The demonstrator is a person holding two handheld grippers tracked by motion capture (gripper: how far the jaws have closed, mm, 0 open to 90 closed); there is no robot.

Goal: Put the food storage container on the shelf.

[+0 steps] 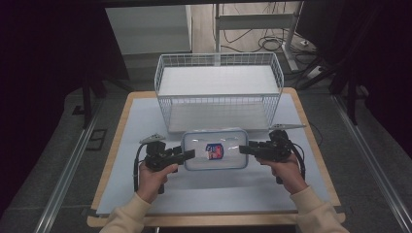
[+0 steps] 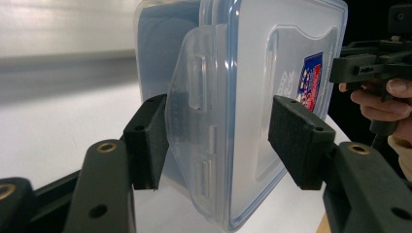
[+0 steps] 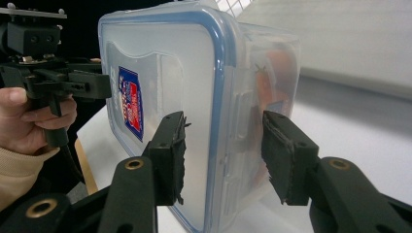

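Left gripper [image 1: 188, 155] clamped on clear lidded box [image 1: 214, 149] – right gripper [image 1: 244, 149] clamped on opposite end.

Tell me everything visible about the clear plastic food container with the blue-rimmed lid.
The clear rectangular plastic container has rounded corners, a translucent lid edged by a blue seal, side latch flaps folded down, and a red-and-blue sticker on top. Something orange shows dimly through its wall. It lies flat, lid up, in front of the white wire basket. The left tongs clamp one short end and the right tongs the other, pads above and below the lid edge.
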